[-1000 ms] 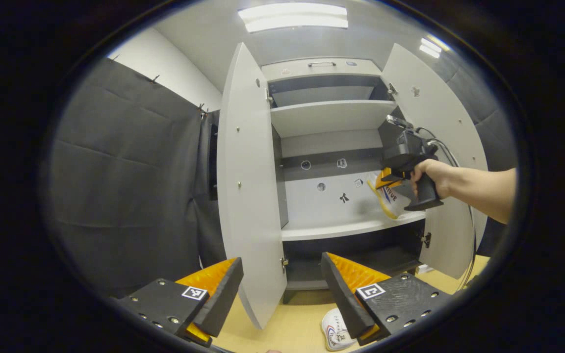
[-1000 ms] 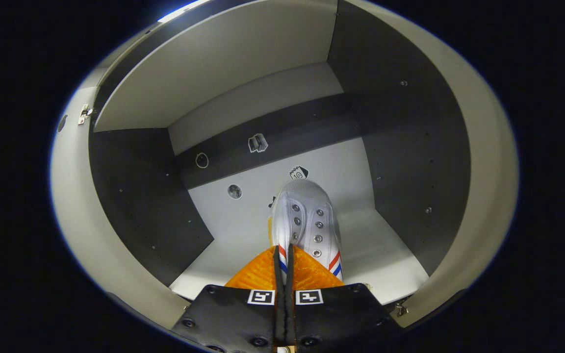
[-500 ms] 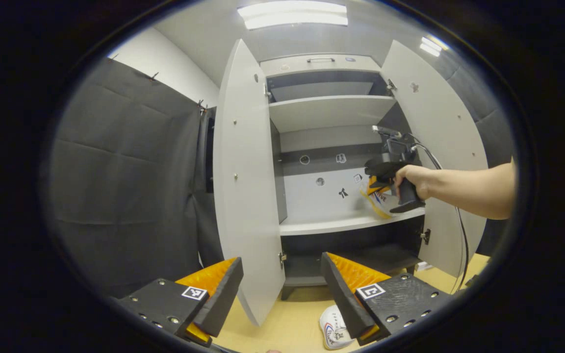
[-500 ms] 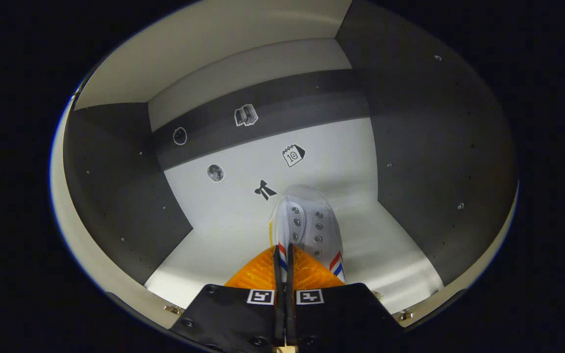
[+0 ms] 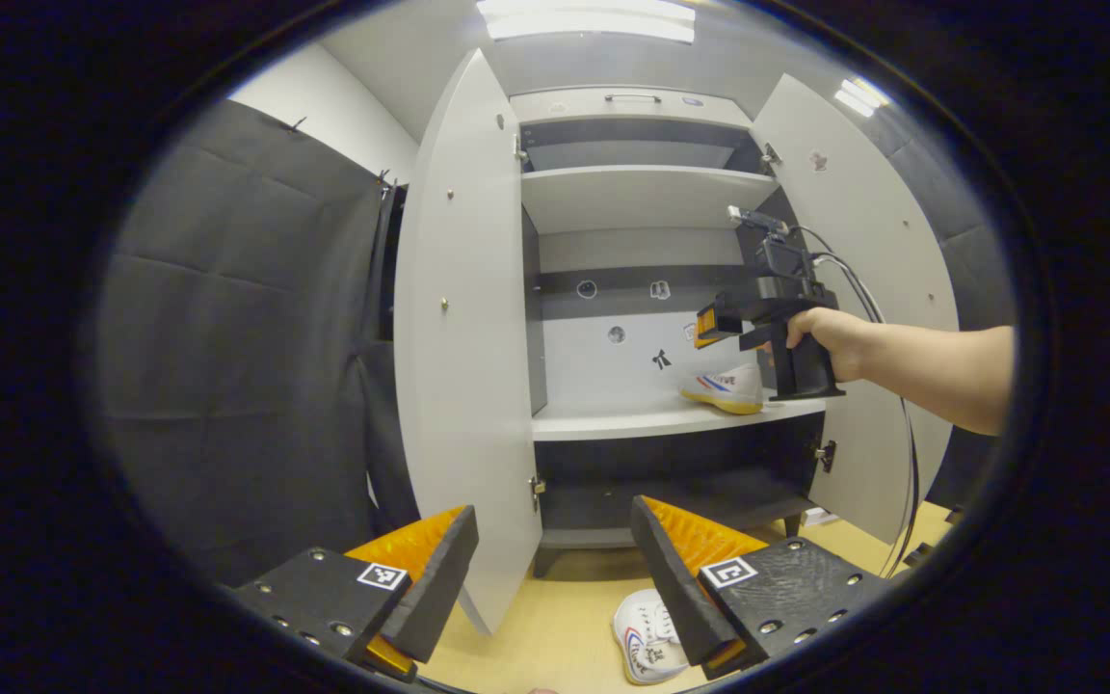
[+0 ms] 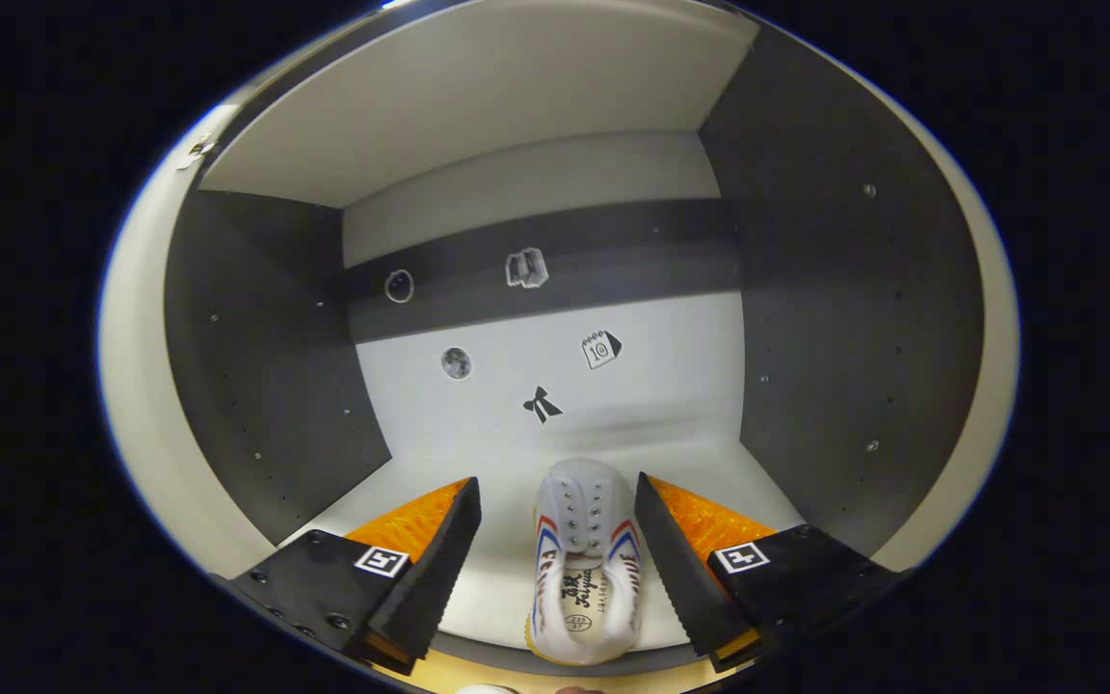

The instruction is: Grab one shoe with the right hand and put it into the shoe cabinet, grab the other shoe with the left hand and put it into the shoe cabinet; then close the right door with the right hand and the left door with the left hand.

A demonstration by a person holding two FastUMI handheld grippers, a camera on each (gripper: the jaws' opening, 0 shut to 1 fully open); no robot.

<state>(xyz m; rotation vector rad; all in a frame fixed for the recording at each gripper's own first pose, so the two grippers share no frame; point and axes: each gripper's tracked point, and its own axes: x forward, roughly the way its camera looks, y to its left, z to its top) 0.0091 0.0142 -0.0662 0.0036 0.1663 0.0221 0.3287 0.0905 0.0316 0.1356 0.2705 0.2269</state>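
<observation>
One white shoe (image 6: 581, 569) with red and blue stripes and a yellow sole lies flat on the middle shelf (image 6: 478, 463) of the shoe cabinet, toe pointing inward. My right gripper (image 6: 555, 554) is open above its heel, fingers apart on either side without touching it. From the left gripper view, that shoe (image 5: 726, 388) rests at the shelf's right end, with the right gripper (image 5: 709, 326) held by a hand just above it. The other white shoe (image 5: 647, 648) lies on the wooden floor below my open left gripper (image 5: 555, 569), partly hidden by its right finger.
Both cabinet doors stand wide open: the left door (image 5: 463, 347) and the right door (image 5: 863, 289). Upper shelf (image 5: 642, 193) and a dark lower compartment (image 5: 671, 482) hold nothing visible. A cable hangs from the right gripper along the right door. Dark cloth wall at left.
My right gripper opened and let go of the shoe, which now lies flat on the middle shelf; the gripper has lifted and drawn back slightly. The left gripper stays open and has sunk a little.
</observation>
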